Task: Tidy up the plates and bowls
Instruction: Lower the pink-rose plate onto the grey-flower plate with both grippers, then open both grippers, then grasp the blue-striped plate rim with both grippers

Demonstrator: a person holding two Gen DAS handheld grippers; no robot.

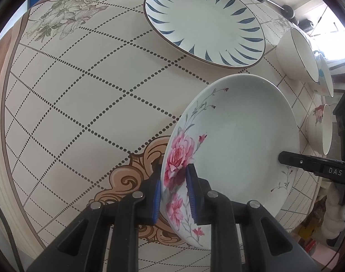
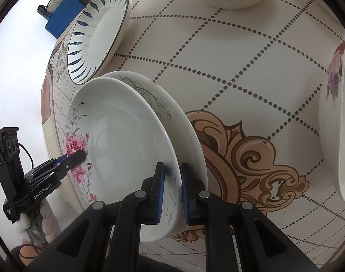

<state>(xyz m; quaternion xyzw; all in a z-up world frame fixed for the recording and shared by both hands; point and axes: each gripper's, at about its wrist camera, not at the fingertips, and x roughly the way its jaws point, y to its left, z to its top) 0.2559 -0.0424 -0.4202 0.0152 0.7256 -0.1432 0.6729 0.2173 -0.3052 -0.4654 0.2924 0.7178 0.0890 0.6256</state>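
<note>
two grippers hold a rose plate over another plate

nearest, the left gripper and right gripper each pinch opposite rims of the rose plate, jaws narrow on it. only the right view shows the plain plate directly beneath, almost touching, so the coming move is straight down. farther off lie the blue-leaf plate and bowls on the table.

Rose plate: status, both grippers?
Left gripper and right gripper both shut on rose plate, opposite rims. Second plate directly beneath it. Blue-leaf plate and bowls stand apart.
</note>
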